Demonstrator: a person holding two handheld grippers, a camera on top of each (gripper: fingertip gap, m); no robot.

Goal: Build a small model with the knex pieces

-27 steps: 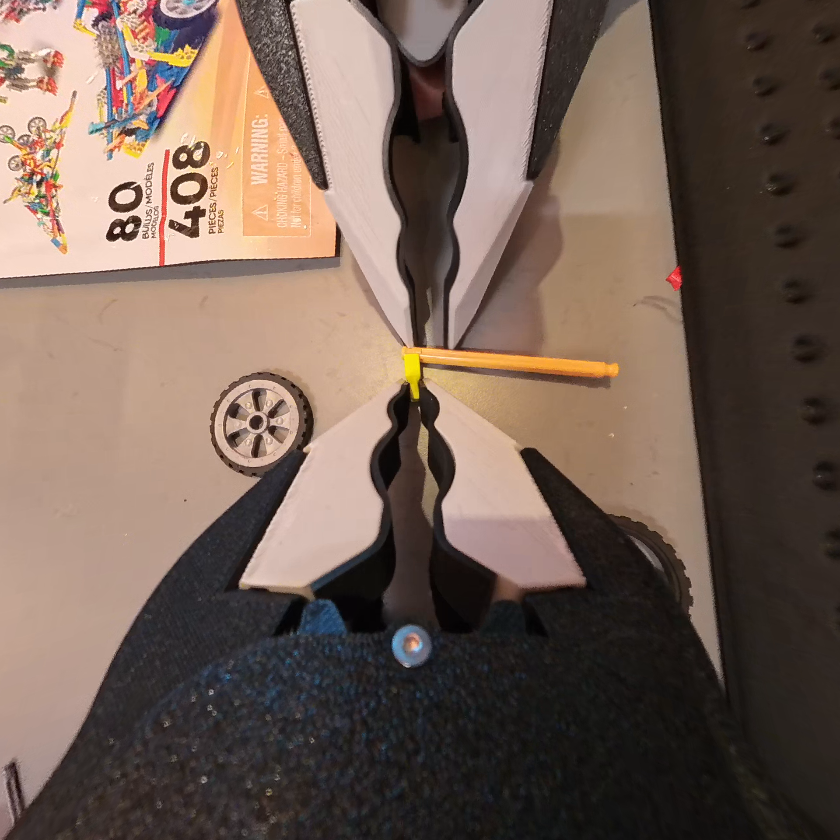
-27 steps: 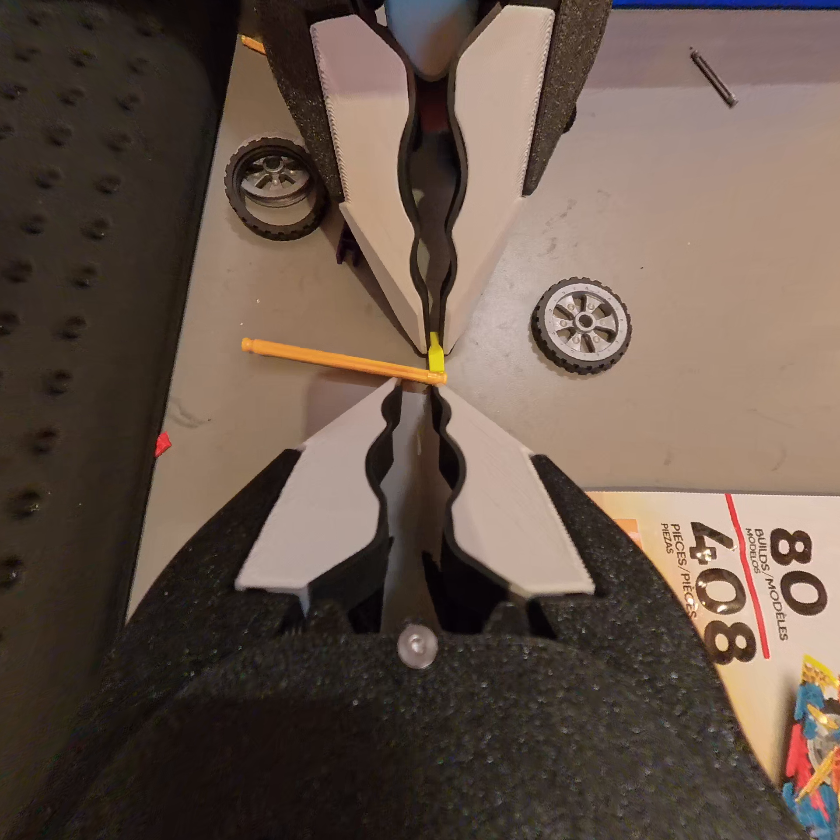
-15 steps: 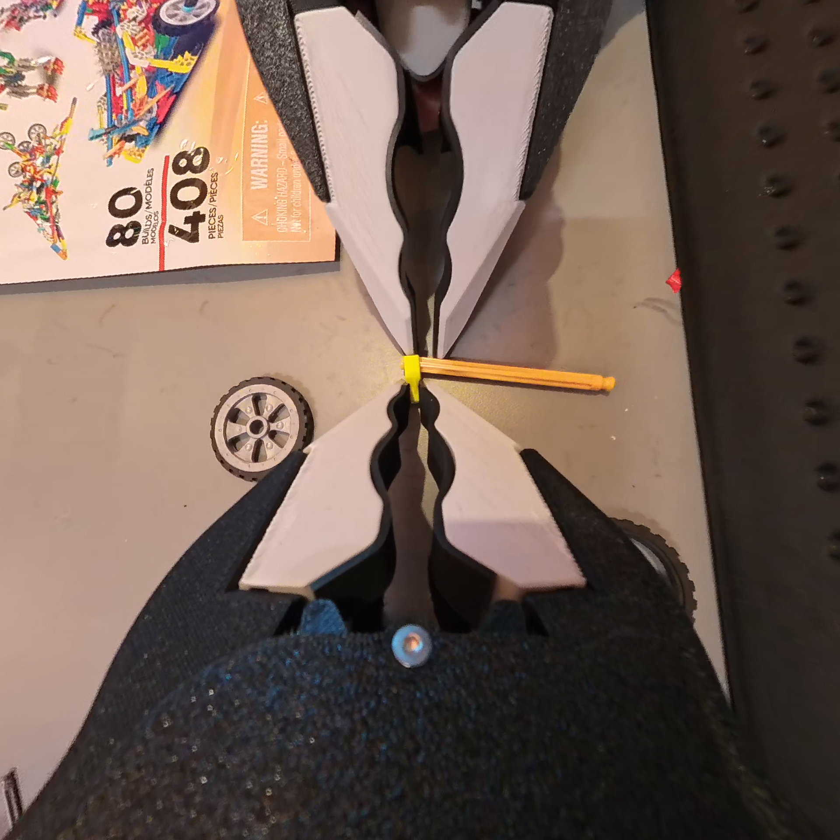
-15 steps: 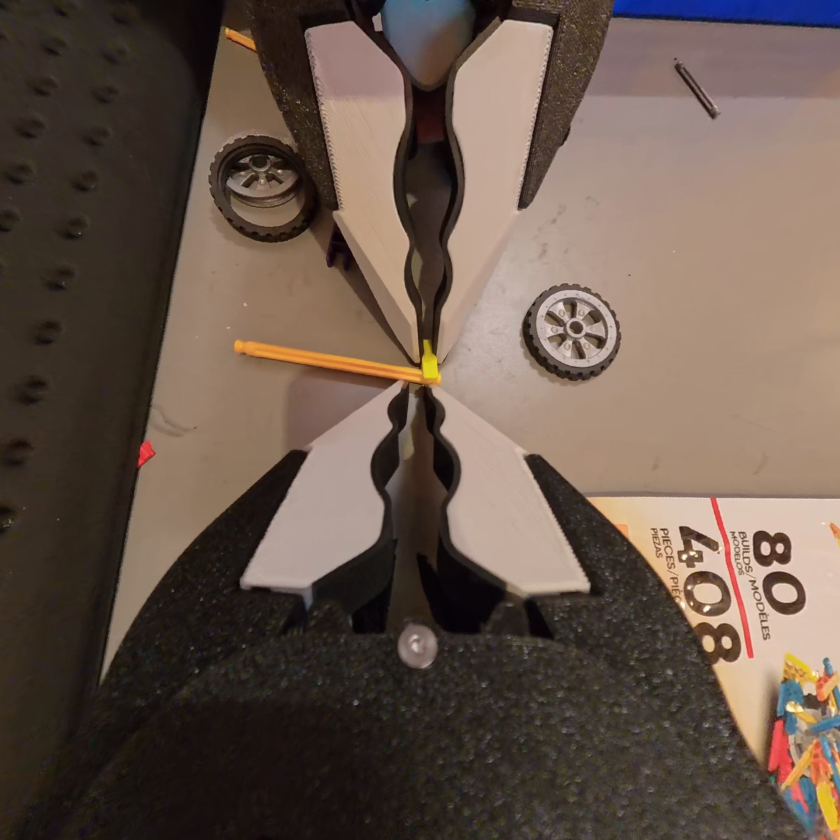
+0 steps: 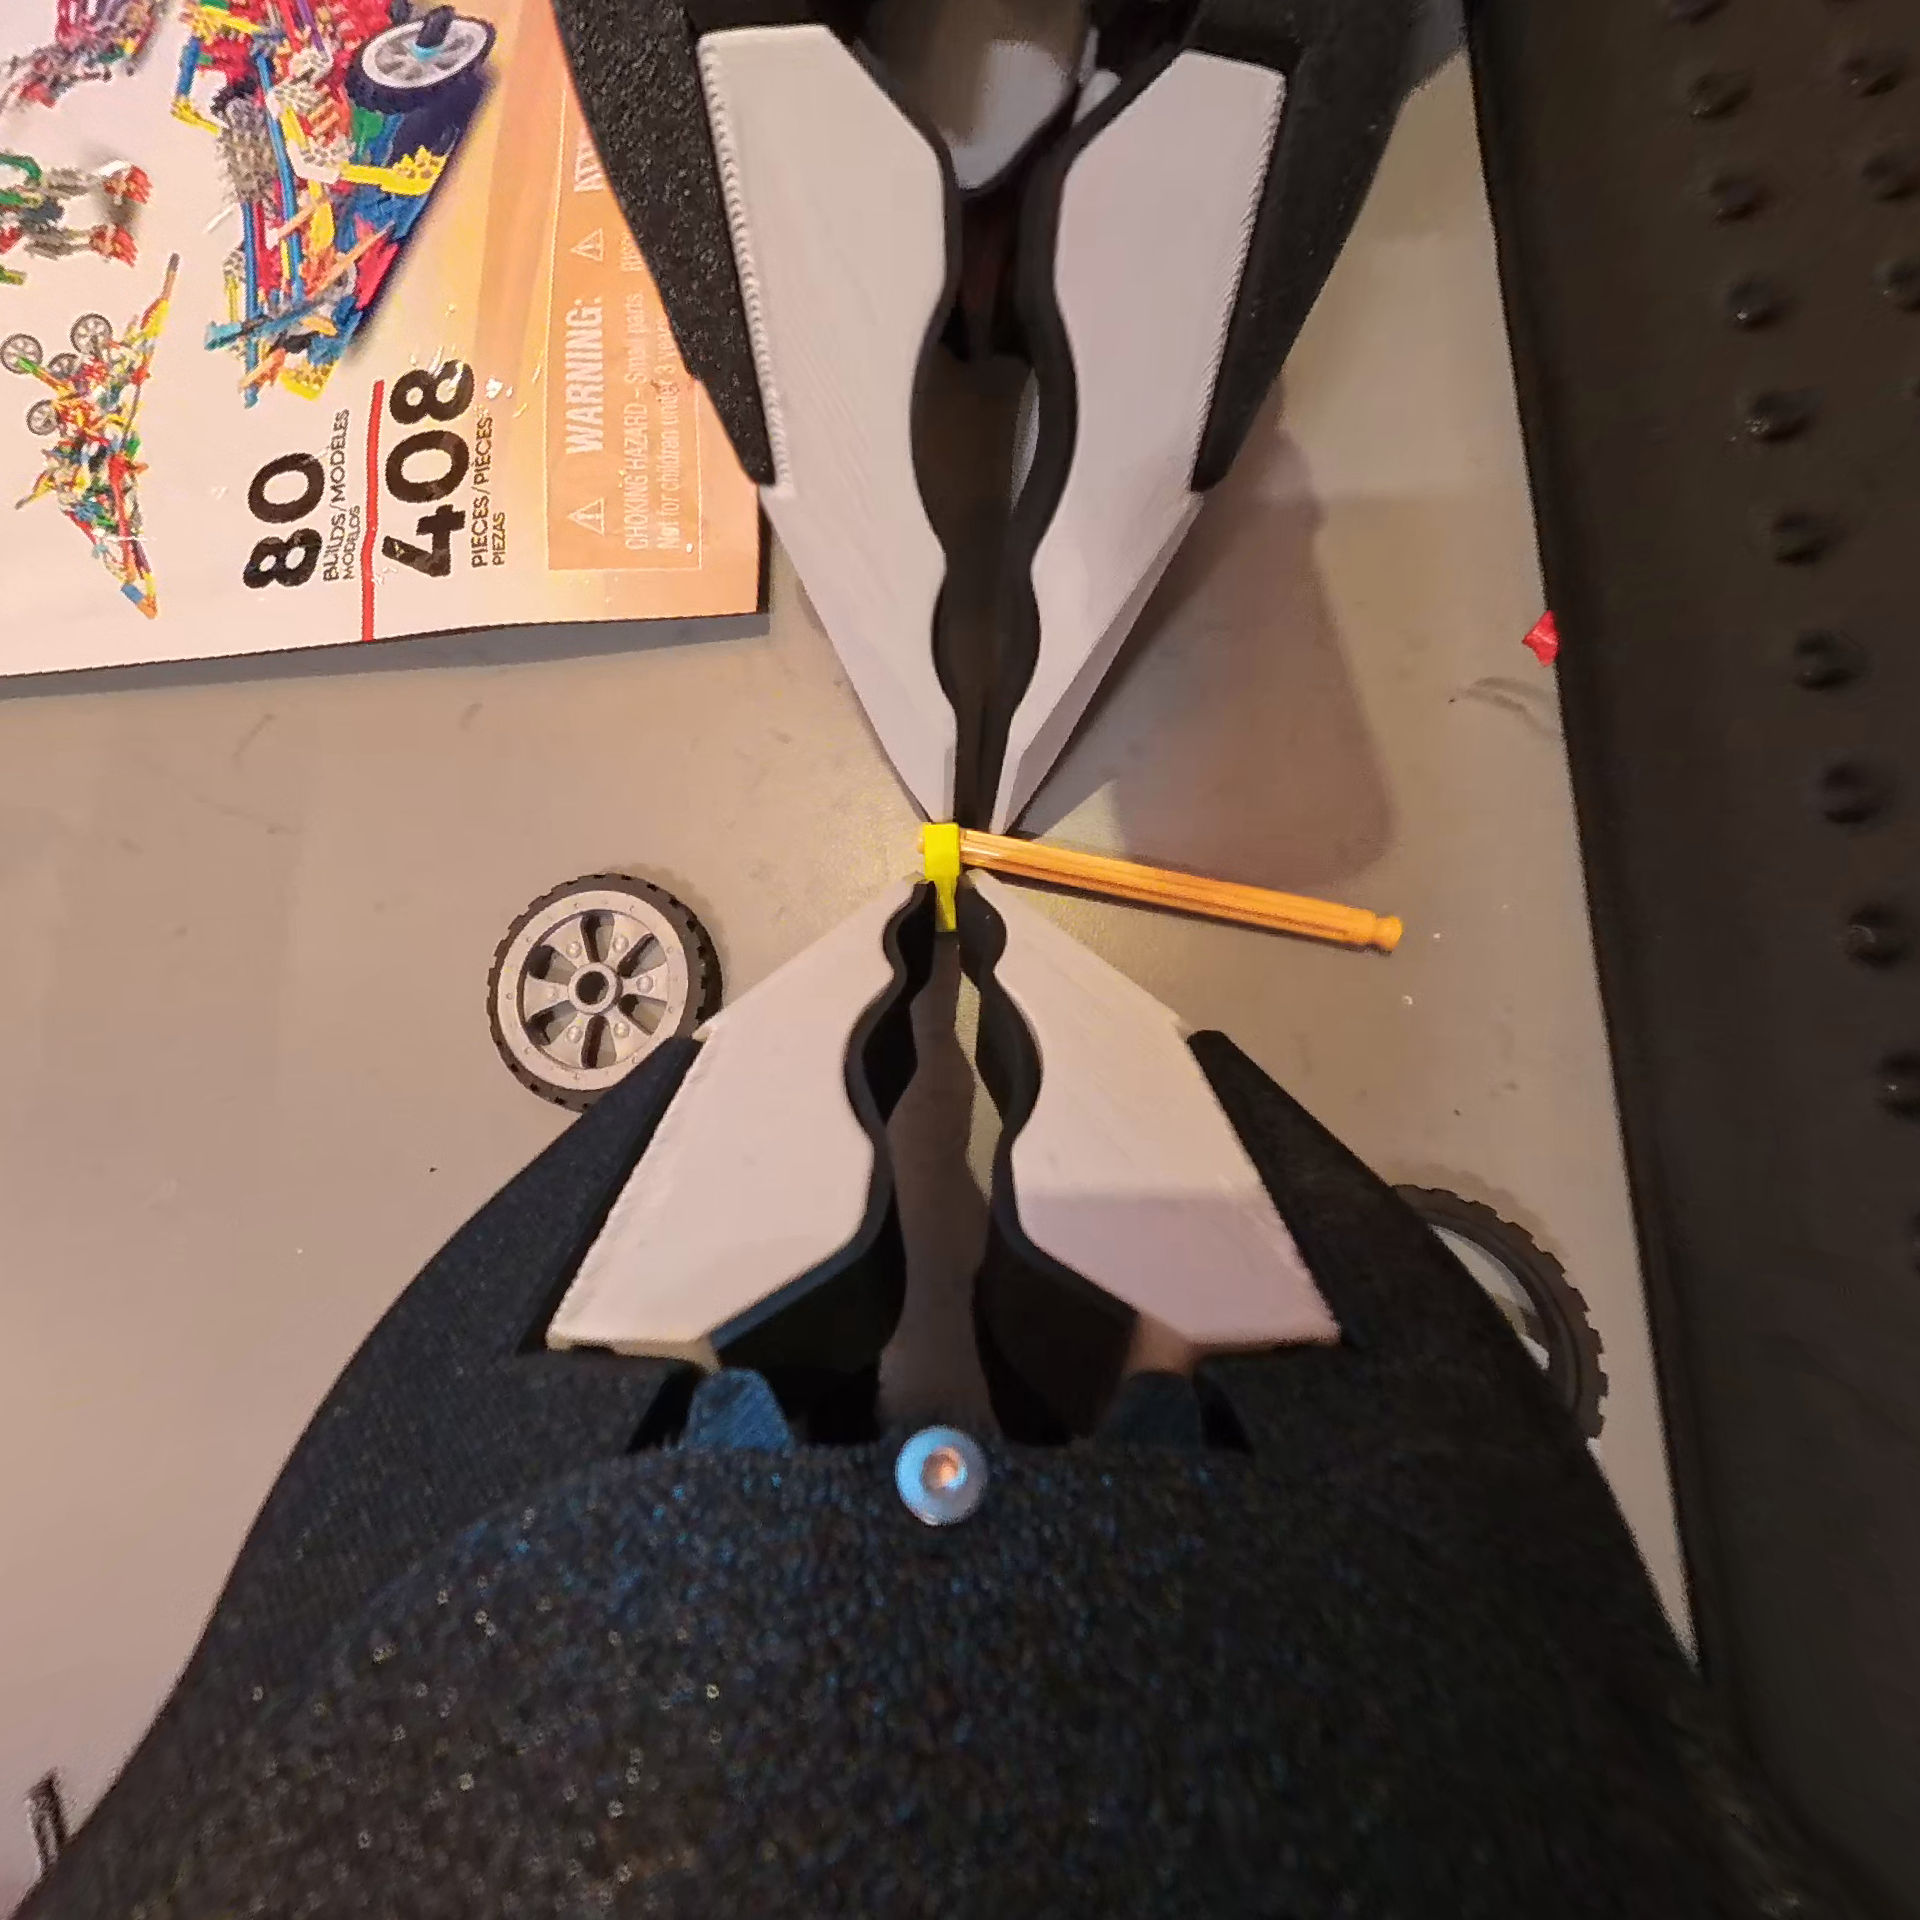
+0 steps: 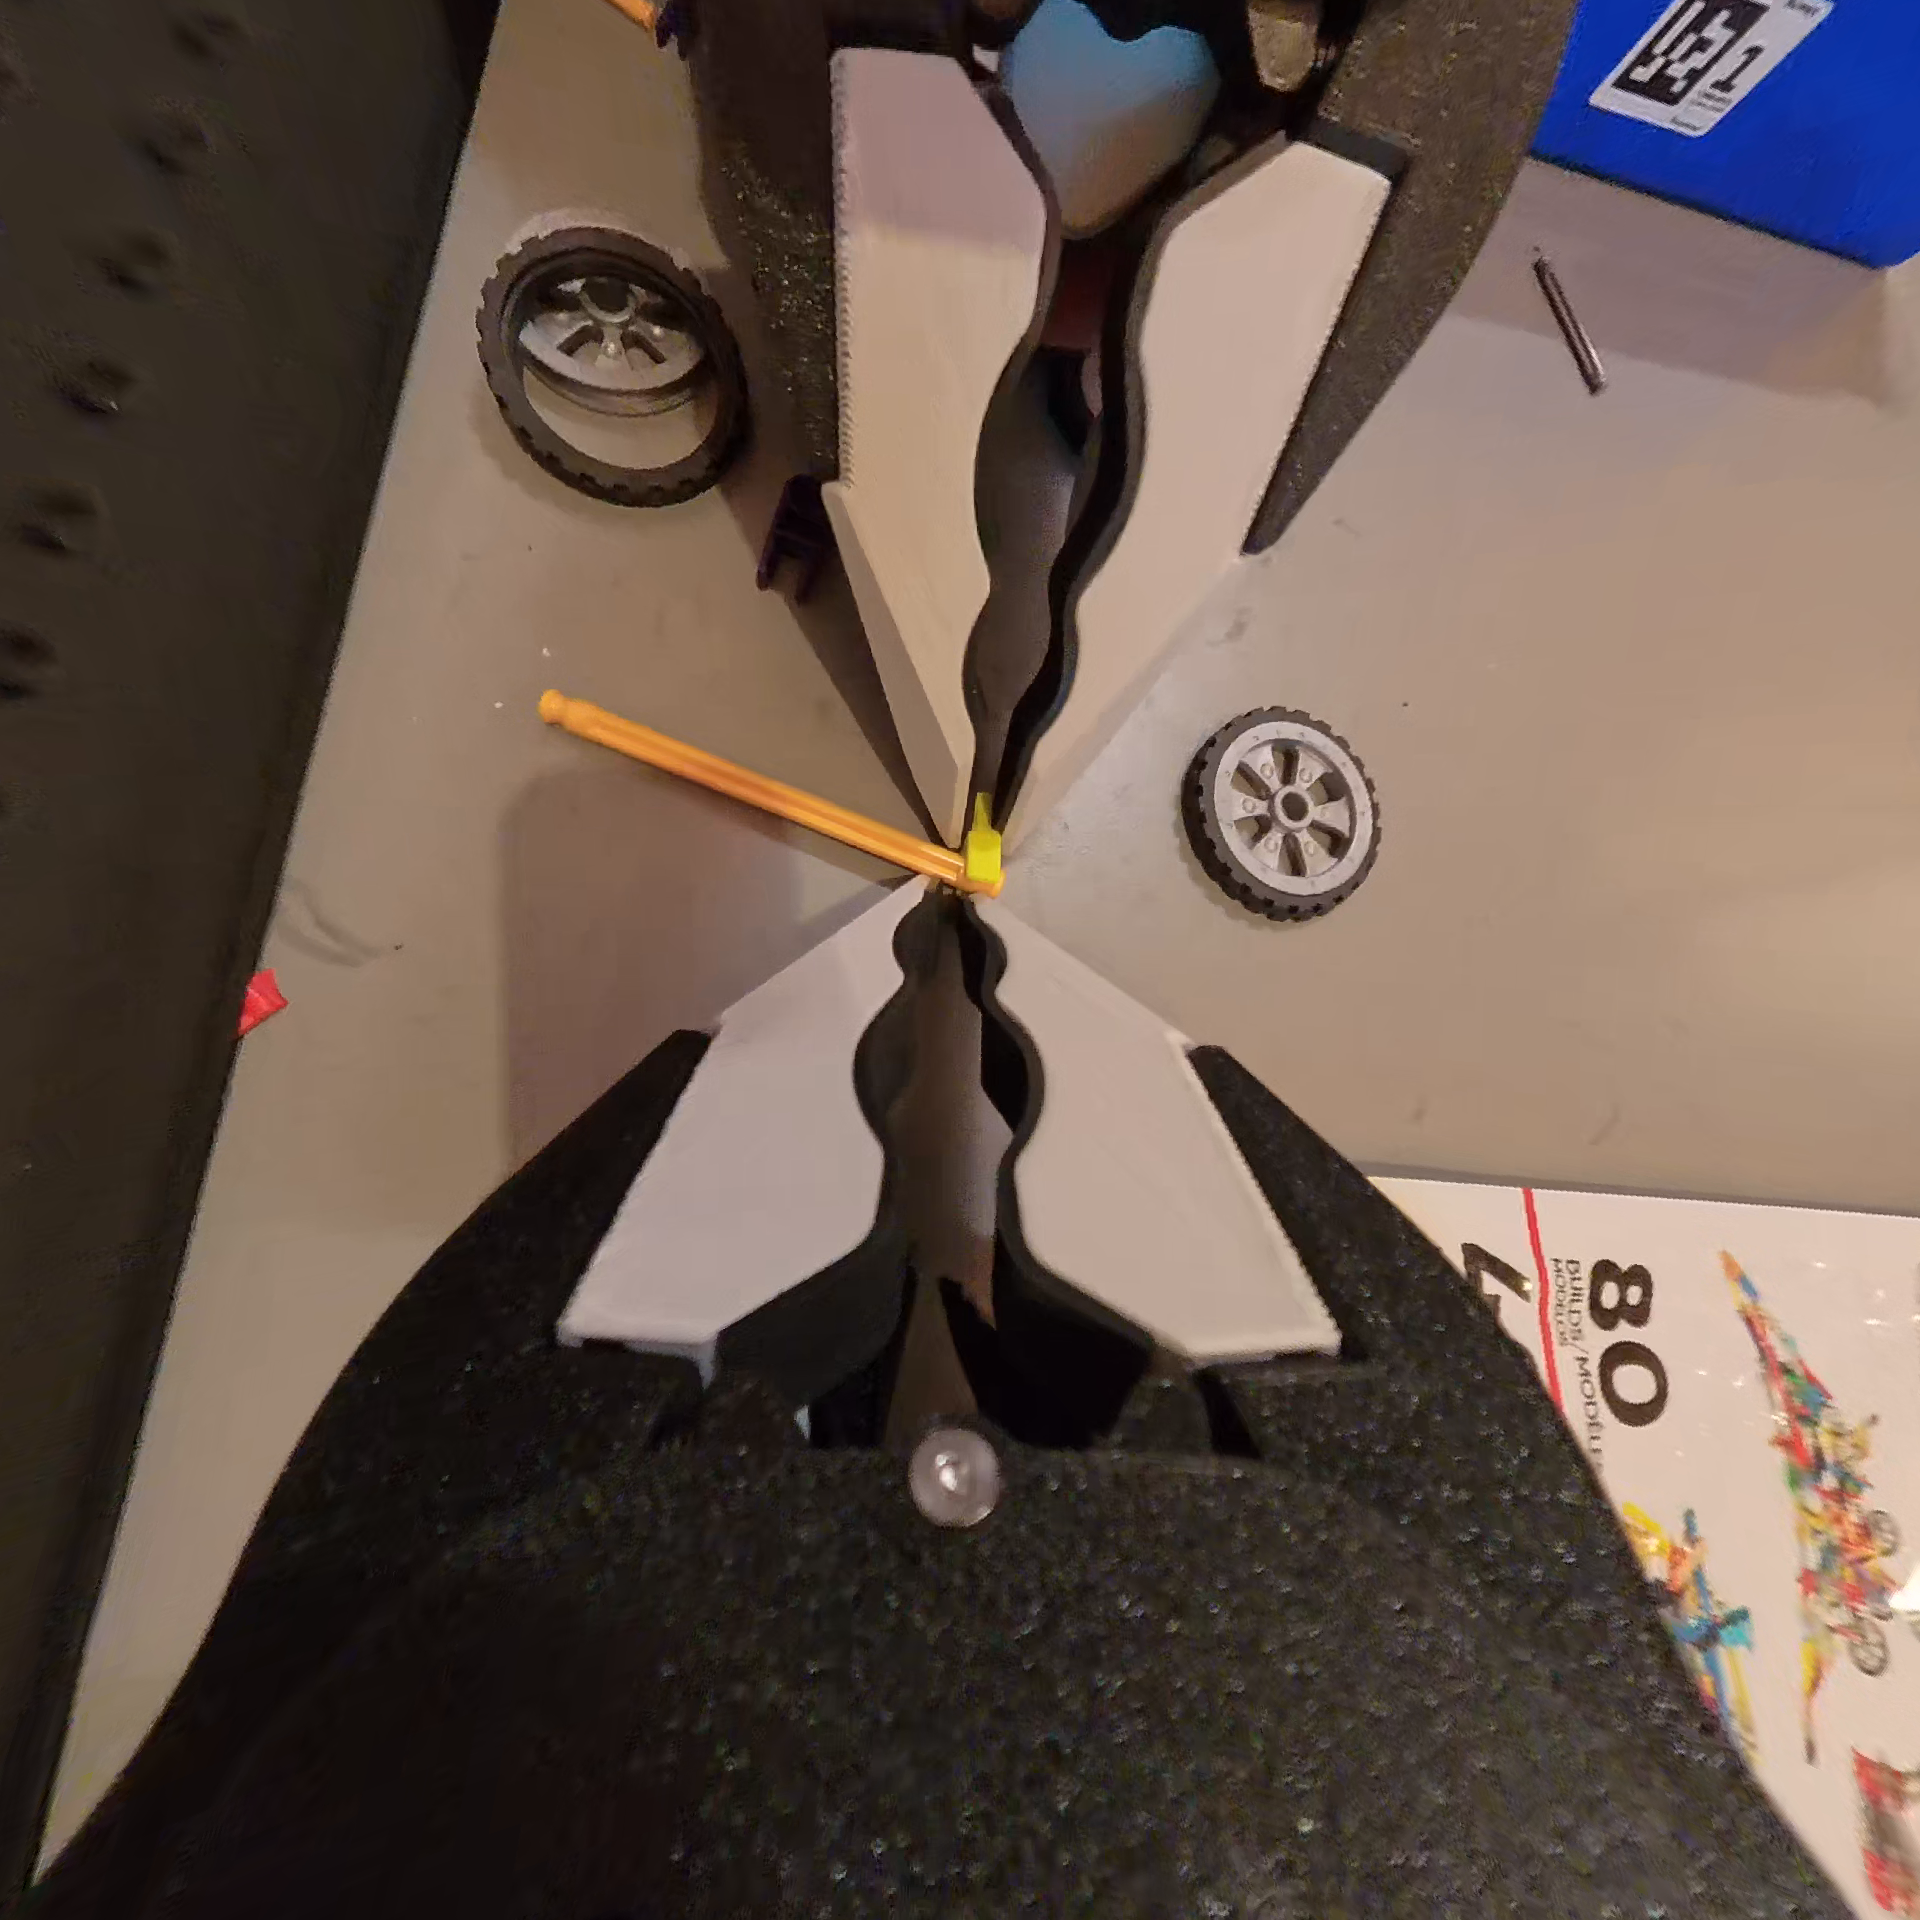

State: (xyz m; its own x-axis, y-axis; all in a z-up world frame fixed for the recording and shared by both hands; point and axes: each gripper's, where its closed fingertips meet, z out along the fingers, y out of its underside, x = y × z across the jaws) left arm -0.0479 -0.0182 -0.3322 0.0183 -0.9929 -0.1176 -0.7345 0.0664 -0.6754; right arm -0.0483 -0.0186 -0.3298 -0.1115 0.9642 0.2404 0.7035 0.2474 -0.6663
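My two grippers meet tip to tip above a grey table [image 5: 260,1195]. My left gripper [image 5: 948,920] is shut on the tail of a small yellow connector [image 5: 940,857]. My right gripper [image 6: 943,902] is shut on the end of a thin orange rod [image 6: 748,795] right by the connector [image 6: 982,850]. The rod's end sits in the connector. The rod [image 5: 1174,888] sticks out sideways and slants, with its knobbed free end over bare table. In the left wrist view the right gripper [image 5: 977,810] comes in from the top. In the right wrist view the left gripper [image 6: 982,795] does the same.
A grey-spoked wheel [image 5: 603,997] lies near the tips and a black tyre [image 6: 613,369] near a studded black mat [image 6: 156,520]. A printed toy booklet [image 5: 312,364], a blue box [image 6: 1766,156], a dark pin [image 6: 1569,322], a purple piece [image 6: 790,540] and a red scrap [image 6: 260,1003] lie around. The tips of both grippers are at nearly the same place. The grey-spoked wheel [image 5: 603,997] is about 7 centimeters from both grippers' fingertips. The right camera catches it too, in the right wrist view [image 6: 1283,795].
The orange rod has tilted from nearly level to slanted, its free end swinging away. Both grippers stayed shut tip to tip, and the right wrist view has turned and drawn back a little.
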